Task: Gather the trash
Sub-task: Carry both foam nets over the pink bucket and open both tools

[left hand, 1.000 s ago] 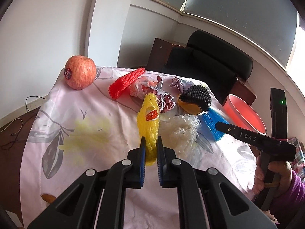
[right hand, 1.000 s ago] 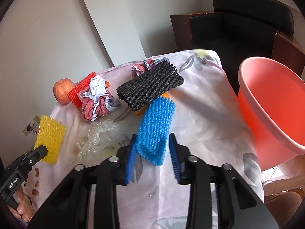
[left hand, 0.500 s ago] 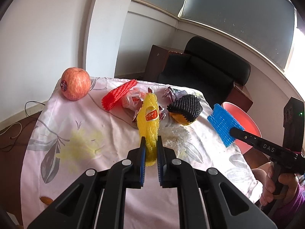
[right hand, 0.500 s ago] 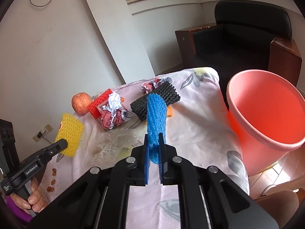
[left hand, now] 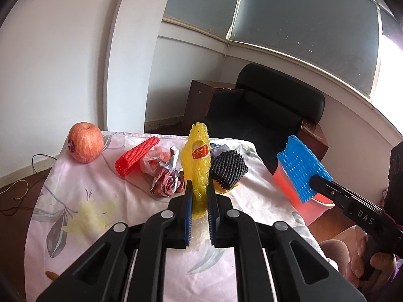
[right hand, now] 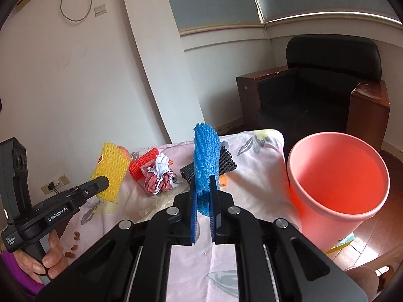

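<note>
Blue foam net (right hand: pixel 205 156), formerly tabletop, now aloft beside bucket (right hand: pixel 337 176).

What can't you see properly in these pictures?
- Orange thing under the black foam net: mostly covered by the net in both views, so I cannot tell what it is.
- Bottom of the pink bucket: hidden by its own rim, right wrist view.
- Label on the yellow foam net: too small to read, left wrist view.
</note>
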`<move>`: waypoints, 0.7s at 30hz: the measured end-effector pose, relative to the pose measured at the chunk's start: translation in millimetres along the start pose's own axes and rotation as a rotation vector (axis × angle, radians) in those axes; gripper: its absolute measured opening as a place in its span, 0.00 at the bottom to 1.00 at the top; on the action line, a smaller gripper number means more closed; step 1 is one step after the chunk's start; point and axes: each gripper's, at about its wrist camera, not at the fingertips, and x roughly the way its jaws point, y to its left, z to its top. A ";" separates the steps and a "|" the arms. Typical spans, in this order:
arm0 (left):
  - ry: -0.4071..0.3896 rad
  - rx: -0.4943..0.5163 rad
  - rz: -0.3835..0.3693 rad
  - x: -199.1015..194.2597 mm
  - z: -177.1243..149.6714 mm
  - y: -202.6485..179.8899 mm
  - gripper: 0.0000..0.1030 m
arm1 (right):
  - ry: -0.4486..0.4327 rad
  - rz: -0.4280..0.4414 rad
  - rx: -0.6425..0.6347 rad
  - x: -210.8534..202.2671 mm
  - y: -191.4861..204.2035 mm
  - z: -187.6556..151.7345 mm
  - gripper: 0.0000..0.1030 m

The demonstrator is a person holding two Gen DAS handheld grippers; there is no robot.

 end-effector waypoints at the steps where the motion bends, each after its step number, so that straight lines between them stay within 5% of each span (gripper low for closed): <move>1: -0.003 0.007 -0.005 1.4 2.3 -5.6 0.09 | -0.016 -0.010 0.002 -3.3 -3.4 1.7 0.08; 21: 0.010 0.176 -0.162 69.4 21.2 -137.1 0.09 | -0.131 -0.217 0.118 -24.3 -104.7 15.6 0.08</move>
